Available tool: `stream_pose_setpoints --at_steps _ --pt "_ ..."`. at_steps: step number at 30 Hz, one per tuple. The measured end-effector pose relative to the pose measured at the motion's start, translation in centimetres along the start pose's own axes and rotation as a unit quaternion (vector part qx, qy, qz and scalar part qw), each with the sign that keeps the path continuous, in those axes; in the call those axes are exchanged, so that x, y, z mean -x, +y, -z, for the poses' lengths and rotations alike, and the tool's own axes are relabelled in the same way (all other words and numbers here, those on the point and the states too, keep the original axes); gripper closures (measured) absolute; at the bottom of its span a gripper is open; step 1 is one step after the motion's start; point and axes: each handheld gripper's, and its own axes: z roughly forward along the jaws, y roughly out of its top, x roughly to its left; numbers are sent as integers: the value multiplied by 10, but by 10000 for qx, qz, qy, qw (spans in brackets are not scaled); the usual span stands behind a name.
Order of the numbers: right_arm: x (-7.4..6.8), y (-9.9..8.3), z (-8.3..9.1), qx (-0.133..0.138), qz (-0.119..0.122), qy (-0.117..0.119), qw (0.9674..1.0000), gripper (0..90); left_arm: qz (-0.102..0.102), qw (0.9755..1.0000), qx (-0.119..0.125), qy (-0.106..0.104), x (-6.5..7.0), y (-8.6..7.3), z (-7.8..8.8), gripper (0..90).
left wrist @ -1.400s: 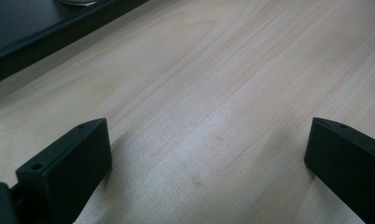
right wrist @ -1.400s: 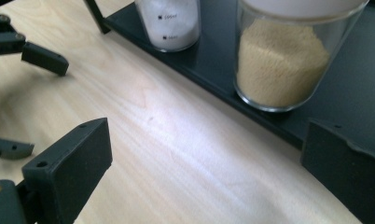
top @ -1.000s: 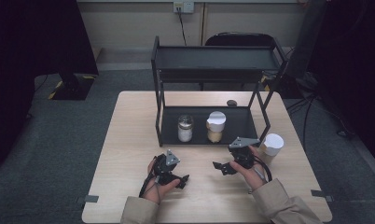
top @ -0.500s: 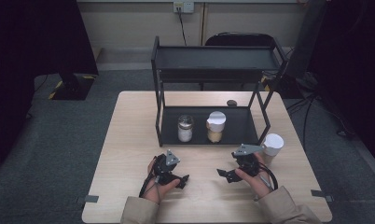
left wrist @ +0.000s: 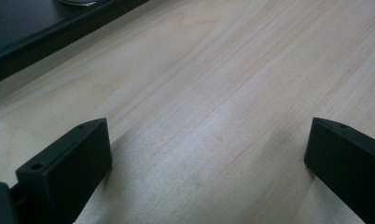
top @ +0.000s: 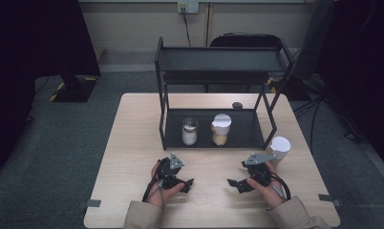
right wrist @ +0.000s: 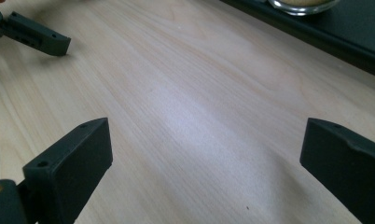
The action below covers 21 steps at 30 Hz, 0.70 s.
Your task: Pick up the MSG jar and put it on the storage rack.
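A pale wooden desk [top: 133,143] carries a black two-tier rack [top: 218,71]. Near its front edge the left tool [top: 186,183] and right tool [top: 232,183] rest low, both spread wide, gripping nothing. A white paper cup [top: 280,146] stands just beside the right tool.

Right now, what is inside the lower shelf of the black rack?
On the lower shelf stand two jars: a clear jar with white contents and a jar with tan contents under a white lid. The upper shelf hides nothing below.
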Motion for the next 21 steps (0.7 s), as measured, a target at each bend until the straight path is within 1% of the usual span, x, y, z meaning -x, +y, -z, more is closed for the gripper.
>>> stream_pose_setpoints --at_steps 5,11,13,21 --pt "-1 -4 3 2 39 -12 10000 13 -1 10000 0 0 0 0 0 1" --pt "-3 -9 6 -57 102 -5 9999 13 0 10000 0 0 0 0 0 1" --pt "-3 -11 9 -74 152 -3 9999 13 0 10000 0 0 0 0 0 1" --pt "-1 -17 16 -126 186 -14 9997 14 -1 10000 -1 0 0 0 0 1"
